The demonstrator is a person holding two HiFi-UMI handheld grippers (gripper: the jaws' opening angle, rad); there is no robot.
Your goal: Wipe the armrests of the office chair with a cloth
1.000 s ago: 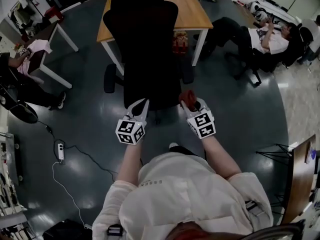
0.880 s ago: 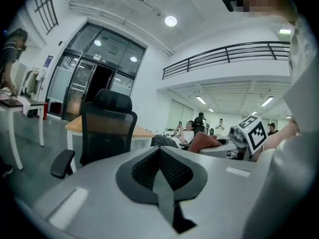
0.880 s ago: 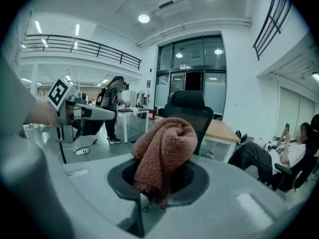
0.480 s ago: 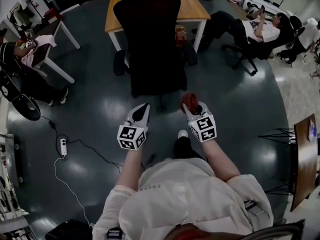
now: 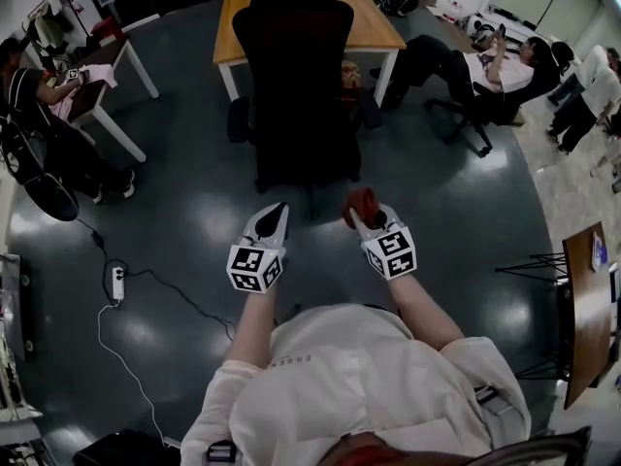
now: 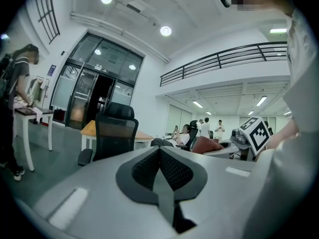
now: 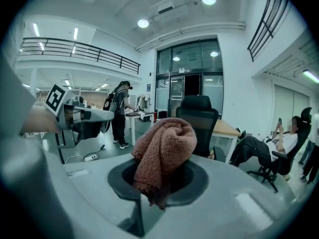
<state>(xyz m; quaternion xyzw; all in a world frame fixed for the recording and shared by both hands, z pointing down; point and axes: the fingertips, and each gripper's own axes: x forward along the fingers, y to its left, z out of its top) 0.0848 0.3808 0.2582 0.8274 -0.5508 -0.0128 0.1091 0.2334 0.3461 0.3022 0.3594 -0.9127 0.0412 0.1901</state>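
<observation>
Near side of the office chair (image 5: 296, 85), right claw (image 5: 367, 219) pinches the soft-looking, limp cloth (image 7: 164, 148) mid-bunch; left claw (image 5: 275, 214) closed, empty

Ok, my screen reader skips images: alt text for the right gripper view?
The right gripper is shut on a bunched reddish-brown cloth. Beyond it, a black office chair stands by a wooden table; the left gripper shows at left.
</observation>
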